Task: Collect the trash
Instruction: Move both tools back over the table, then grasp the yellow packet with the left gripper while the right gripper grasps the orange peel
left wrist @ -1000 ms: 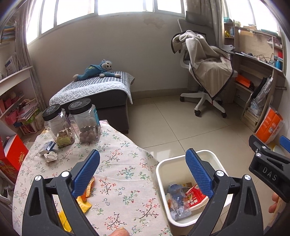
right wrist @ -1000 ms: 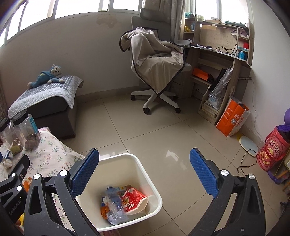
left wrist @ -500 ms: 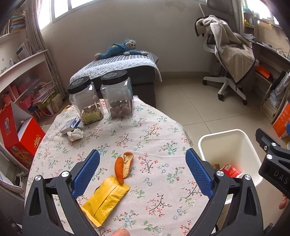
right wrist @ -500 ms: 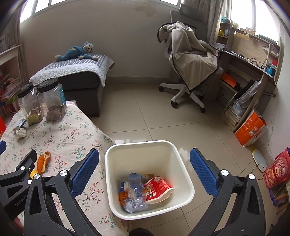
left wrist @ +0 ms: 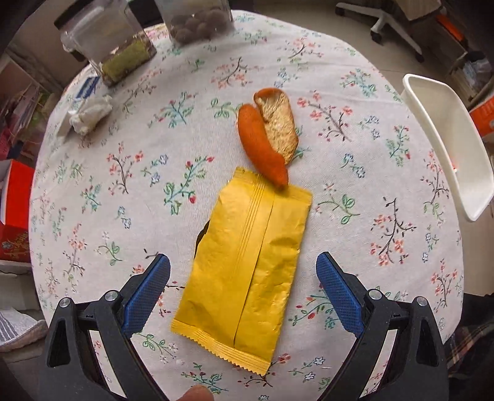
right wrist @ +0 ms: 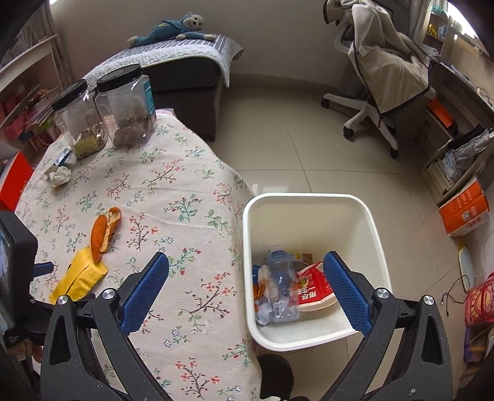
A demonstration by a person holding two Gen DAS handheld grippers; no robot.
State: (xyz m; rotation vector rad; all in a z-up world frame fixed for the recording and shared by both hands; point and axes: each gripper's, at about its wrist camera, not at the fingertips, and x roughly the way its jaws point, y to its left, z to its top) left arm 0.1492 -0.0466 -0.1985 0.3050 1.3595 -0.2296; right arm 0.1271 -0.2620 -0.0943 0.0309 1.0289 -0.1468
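A yellow foil wrapper [left wrist: 247, 246] lies flat on the floral tablecloth [left wrist: 355, 123], with orange peel [left wrist: 267, 138] resting against its far end. My left gripper [left wrist: 243, 288] is open just above the wrapper, its blue fingers on either side of the wrapper's near half. A crumpled white tissue [left wrist: 89, 114] lies at the far left. The white trash bin [right wrist: 311, 200] stands on the floor beside the table and holds a plastic bottle [right wrist: 279, 287] and a red packet [right wrist: 311, 288]. My right gripper [right wrist: 246, 288] hangs open above the bin's near-left rim. The wrapper [right wrist: 78, 274] and peel [right wrist: 103, 231] also show there.
Two clear jars with black lids [right wrist: 123, 105] stand at the table's far edge, next to a small blue-and-white box [left wrist: 86, 88]. A draped office chair [right wrist: 383, 71], a low bed with a plush monkey [right wrist: 176, 26] and an orange box [right wrist: 463, 209] are across the tiled floor.
My left gripper has swung left from the bin and dropped low over the yellow wrapper. The right gripper has tilted down toward the bin. Both stay open.
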